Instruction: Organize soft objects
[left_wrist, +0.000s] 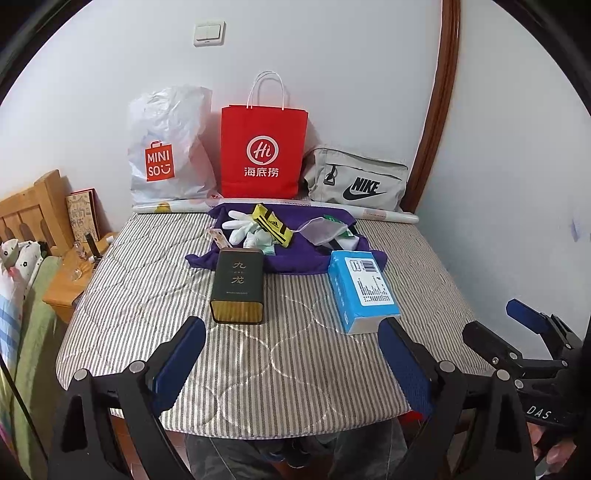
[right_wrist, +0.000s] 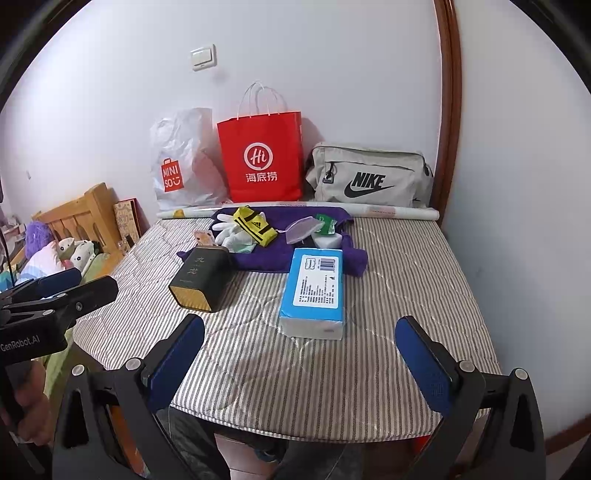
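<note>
**Striped mattress, both claws wide and waiting**

Striped mattress (left_wrist: 147, 295) under both cameras. Left gripper (left_wrist: 291, 339) hangs at the near edge, fingers spread wide, gripping nothing. Just ahead lies a dark tin (left_wrist: 238, 286) on its side; behind it a purple cloth (left_wrist: 295, 254) carries white gloves (left_wrist: 243, 229), a yellow band (left_wrist: 271, 223) and a mesh pouch (left_wrist: 321, 229). Next right, a blue tissue pack (left_wrist: 360, 288). Right gripper (right_wrist: 301, 339) hovers before that pack, fingers apart, nothing between them.
</note>
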